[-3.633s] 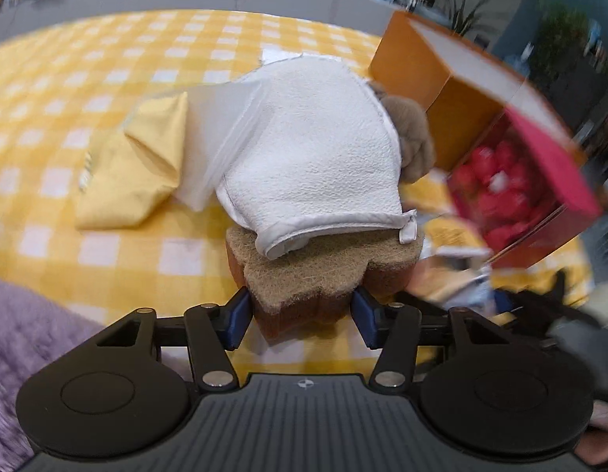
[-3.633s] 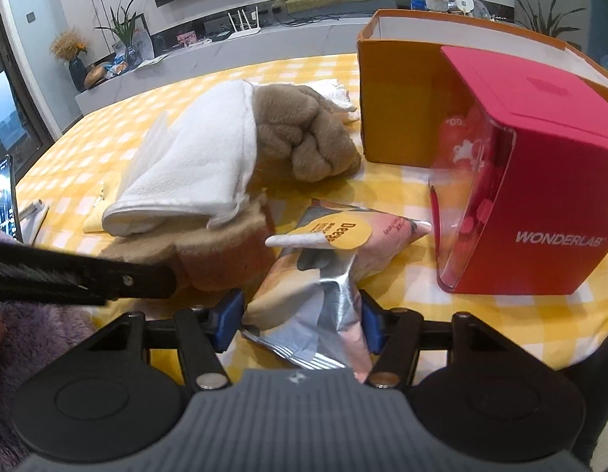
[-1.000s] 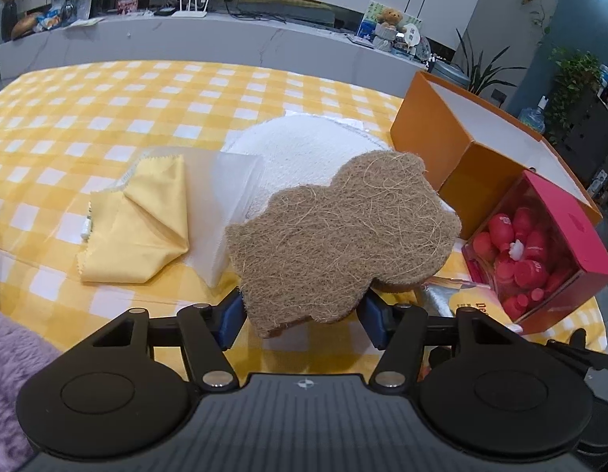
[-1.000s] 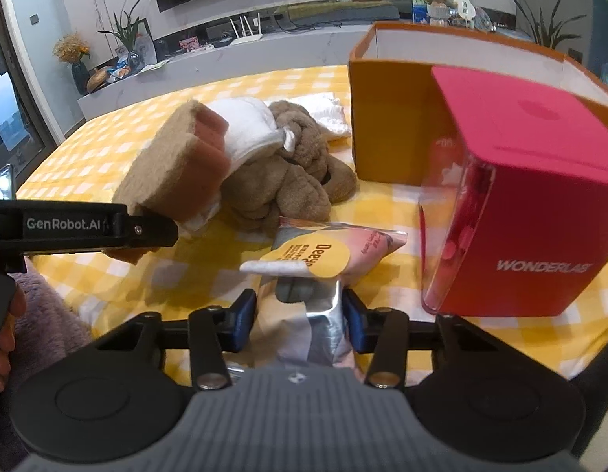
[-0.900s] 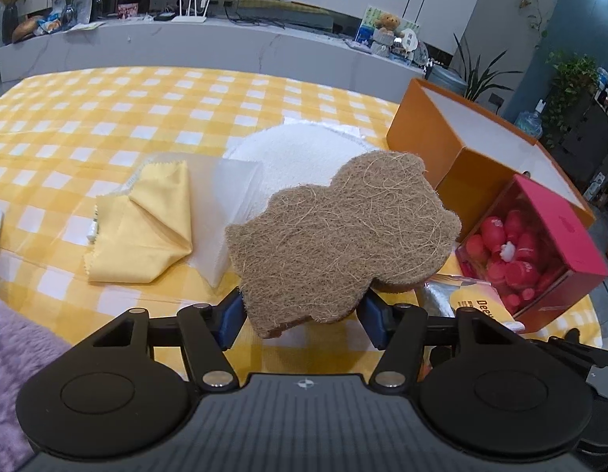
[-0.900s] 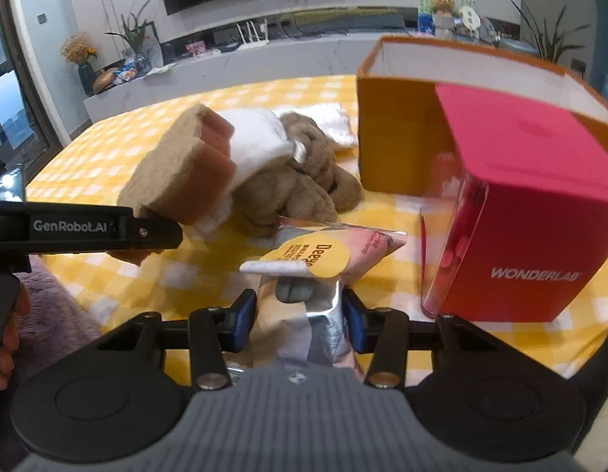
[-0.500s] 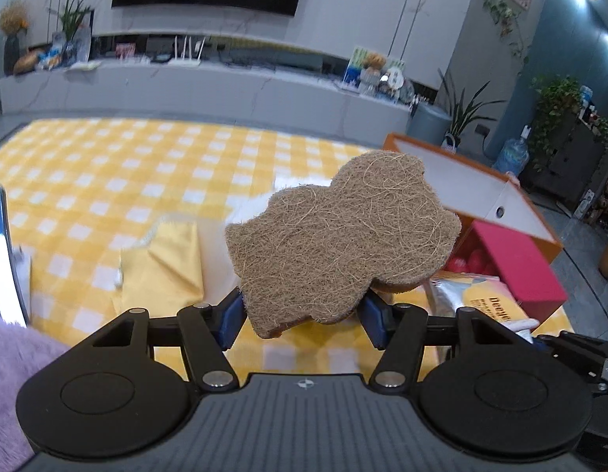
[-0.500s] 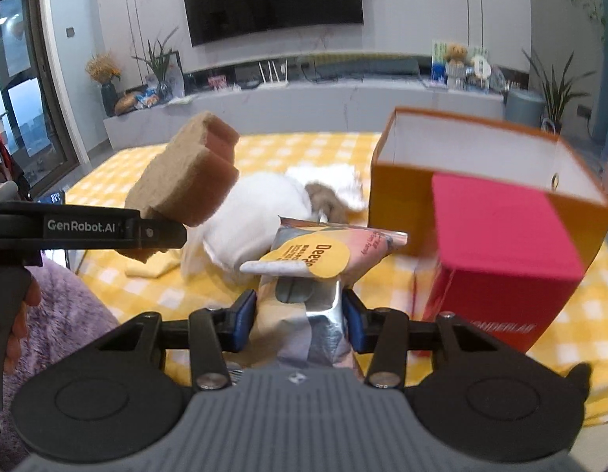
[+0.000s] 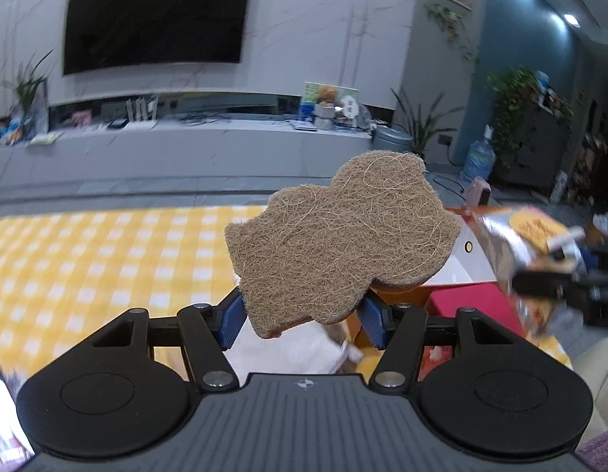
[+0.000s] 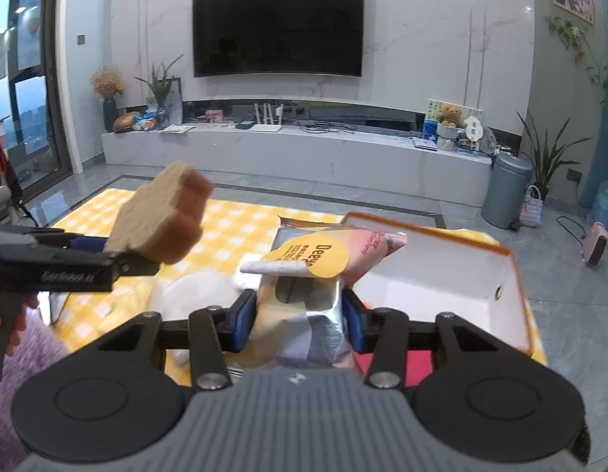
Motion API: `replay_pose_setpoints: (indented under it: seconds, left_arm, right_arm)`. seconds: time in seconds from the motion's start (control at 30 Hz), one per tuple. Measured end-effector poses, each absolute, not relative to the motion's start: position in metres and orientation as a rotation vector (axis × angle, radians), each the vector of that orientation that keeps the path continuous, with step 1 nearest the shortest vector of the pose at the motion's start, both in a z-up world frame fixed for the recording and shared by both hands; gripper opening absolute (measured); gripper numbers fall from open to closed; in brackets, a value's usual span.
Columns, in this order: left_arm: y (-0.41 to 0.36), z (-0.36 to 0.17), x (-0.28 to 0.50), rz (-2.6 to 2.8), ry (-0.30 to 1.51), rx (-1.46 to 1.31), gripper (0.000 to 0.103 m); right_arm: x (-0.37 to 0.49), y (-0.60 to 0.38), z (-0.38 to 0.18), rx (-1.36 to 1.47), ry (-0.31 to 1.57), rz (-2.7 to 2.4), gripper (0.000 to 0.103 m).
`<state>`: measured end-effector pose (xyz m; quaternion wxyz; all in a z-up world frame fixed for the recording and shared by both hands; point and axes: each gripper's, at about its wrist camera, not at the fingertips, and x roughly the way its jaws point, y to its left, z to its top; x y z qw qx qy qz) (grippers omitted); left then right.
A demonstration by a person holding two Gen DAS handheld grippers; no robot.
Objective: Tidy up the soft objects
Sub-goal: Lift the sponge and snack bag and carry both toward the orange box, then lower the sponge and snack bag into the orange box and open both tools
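My left gripper (image 9: pixel 302 320) is shut on a brown scouring sponge (image 9: pixel 339 244) and holds it high above the table; the sponge also shows in the right wrist view (image 10: pixel 162 220). My right gripper (image 10: pixel 300 320) is shut on a foil snack packet (image 10: pixel 315 275) with a yellow label, held in the air beside the open orange box (image 10: pixel 441 275). The packet also shows, blurred, in the left wrist view (image 9: pixel 528 244). A white towel (image 9: pixel 292 348) lies on the yellow checked tablecloth (image 9: pixel 87 259) below the sponge.
A red box (image 9: pixel 461 303) stands in front of the orange box (image 9: pixel 461 271). A purple fuzzy cloth (image 10: pixel 24 358) lies at the table's near left edge. Behind the table are a low TV cabinet (image 10: pixel 296 149), a bin (image 10: pixel 506 188) and plants.
Both grippers have risen well above the table with their loads. The sponge came out from under the white towel earlier. The views now look toward the TV wall.
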<state>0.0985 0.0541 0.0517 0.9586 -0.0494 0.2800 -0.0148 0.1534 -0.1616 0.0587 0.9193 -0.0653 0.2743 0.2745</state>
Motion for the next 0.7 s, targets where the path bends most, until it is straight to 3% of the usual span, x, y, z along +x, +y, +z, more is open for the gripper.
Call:
replay_pose_setpoints:
  seconds: [0.3, 0.7]
  left_arm:
    - [0.006, 0.051, 0.171, -0.115, 0.605, 0.096, 0.069]
    - [-0.058, -0.012, 0.292, -0.213, 0.782, 0.349, 0.069]
  right_arm:
    - [0.256, -0.189, 0.048, -0.049, 0.632, 0.496, 0.047]
    - [0.379, -0.196, -0.041, -0.016, 0.848, 0.447, 0.047]
